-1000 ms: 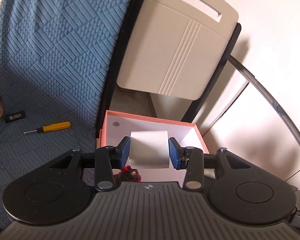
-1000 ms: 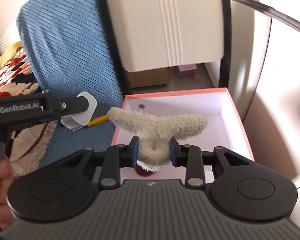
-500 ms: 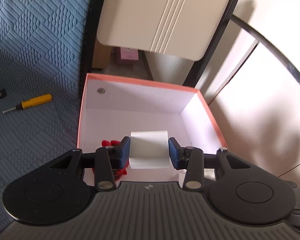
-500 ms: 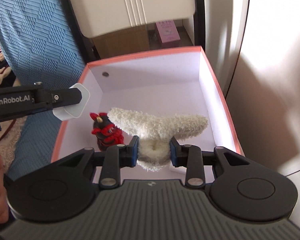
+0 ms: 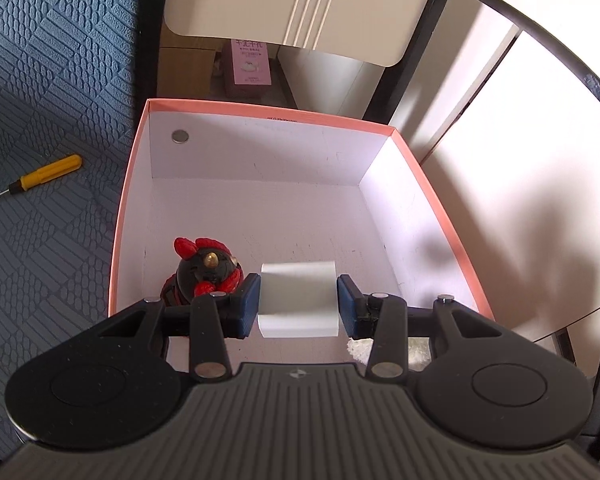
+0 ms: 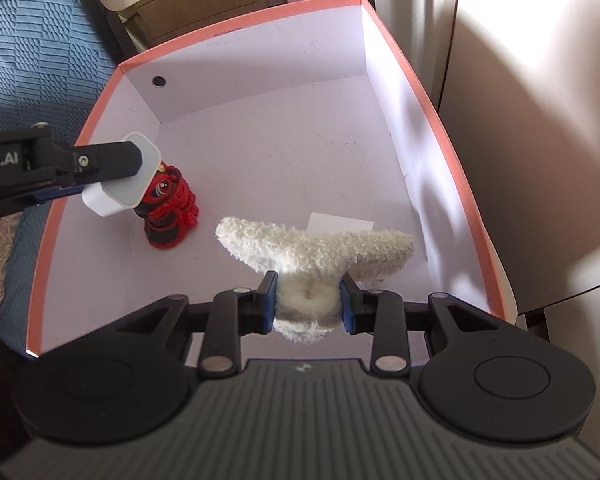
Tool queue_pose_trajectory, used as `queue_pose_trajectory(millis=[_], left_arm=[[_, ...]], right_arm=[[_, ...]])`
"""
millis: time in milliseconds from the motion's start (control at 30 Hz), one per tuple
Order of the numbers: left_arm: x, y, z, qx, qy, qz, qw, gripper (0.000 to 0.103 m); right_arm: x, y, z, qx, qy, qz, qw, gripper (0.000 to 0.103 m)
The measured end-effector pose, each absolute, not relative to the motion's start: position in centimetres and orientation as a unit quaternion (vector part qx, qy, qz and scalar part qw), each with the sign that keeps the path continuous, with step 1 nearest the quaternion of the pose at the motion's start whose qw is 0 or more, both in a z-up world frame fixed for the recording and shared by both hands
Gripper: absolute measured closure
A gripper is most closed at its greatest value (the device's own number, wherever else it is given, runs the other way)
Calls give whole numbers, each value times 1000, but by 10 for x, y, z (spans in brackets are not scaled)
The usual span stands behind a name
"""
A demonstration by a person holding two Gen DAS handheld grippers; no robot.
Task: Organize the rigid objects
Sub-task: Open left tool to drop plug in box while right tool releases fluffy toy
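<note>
Left gripper [image 5: 299, 300] clamped on small white rounded plastic block [image 5: 298, 300], low inside pink-rimmed white cardboard box [image 5: 268, 120], beside red-black figurine [image 5: 204, 272]. Prob. light, stiff, smooth: grip flat sides. Right gripper [image 6: 308, 305] clamped on fluffy cream plush piece [image 6: 314, 246]; soft, squashes.
</note>
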State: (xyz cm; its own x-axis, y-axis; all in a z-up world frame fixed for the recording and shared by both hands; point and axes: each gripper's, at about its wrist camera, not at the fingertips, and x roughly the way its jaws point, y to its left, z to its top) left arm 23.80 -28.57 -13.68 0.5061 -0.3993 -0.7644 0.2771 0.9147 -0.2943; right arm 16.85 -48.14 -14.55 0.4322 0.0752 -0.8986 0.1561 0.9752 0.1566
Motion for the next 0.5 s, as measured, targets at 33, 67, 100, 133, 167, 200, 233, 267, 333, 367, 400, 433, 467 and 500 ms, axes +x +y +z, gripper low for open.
queue_pose_trajectory(millis=[33, 67, 100, 133, 167, 200, 233, 267, 333, 367, 400, 433, 467, 500], left_arm=[[238, -285, -136, -68, 453, -195, 867, 56], [237, -283, -133, -70, 447, -198, 870, 55], [235, -282, -127, -72, 443, -201, 871, 55], [235, -280, -122, -73, 439, -202, 873, 55], [233, -279, -117, -74, 433, -200, 876, 55], [231, -277, -112, -73, 426, -199, 879, 55], [230, -275, -107, -71, 420, -200, 882, 55], [228, -274, -102, -71, 415, -201, 885, 55], [224, -268, -93, -73, 405, -200, 889, 55], [223, -265, -89, -75, 401, -199, 891, 55], [221, -262, -84, -76, 395, -198, 894, 55], [220, -259, -79, -76, 390, -198, 896, 55], [217, -256, -74, -75, 384, -197, 899, 55], [215, -252, -69, -74, 377, -196, 902, 55]], right_arm=[[169, -483, -146, 109, 533, -25, 839, 66], [170, -483, -146, 109, 533, -26, 839, 66], [169, -485, -145, 110, 533, -29, 838, 66], [170, -486, -144, 113, 533, -32, 838, 65], [171, -486, -142, 116, 532, -33, 838, 62], [171, -486, -141, 118, 530, -34, 839, 59], [172, -486, -138, 119, 528, -35, 840, 52], [172, -485, -136, 118, 526, -37, 841, 49], [172, -482, -129, 114, 521, -36, 845, 48], [172, -480, -126, 113, 517, -36, 847, 48], [172, -479, -121, 114, 514, -36, 850, 48], [171, -478, -116, 115, 509, -34, 852, 48], [171, -476, -111, 115, 505, -32, 855, 48], [170, -473, -105, 114, 500, -31, 858, 48]])
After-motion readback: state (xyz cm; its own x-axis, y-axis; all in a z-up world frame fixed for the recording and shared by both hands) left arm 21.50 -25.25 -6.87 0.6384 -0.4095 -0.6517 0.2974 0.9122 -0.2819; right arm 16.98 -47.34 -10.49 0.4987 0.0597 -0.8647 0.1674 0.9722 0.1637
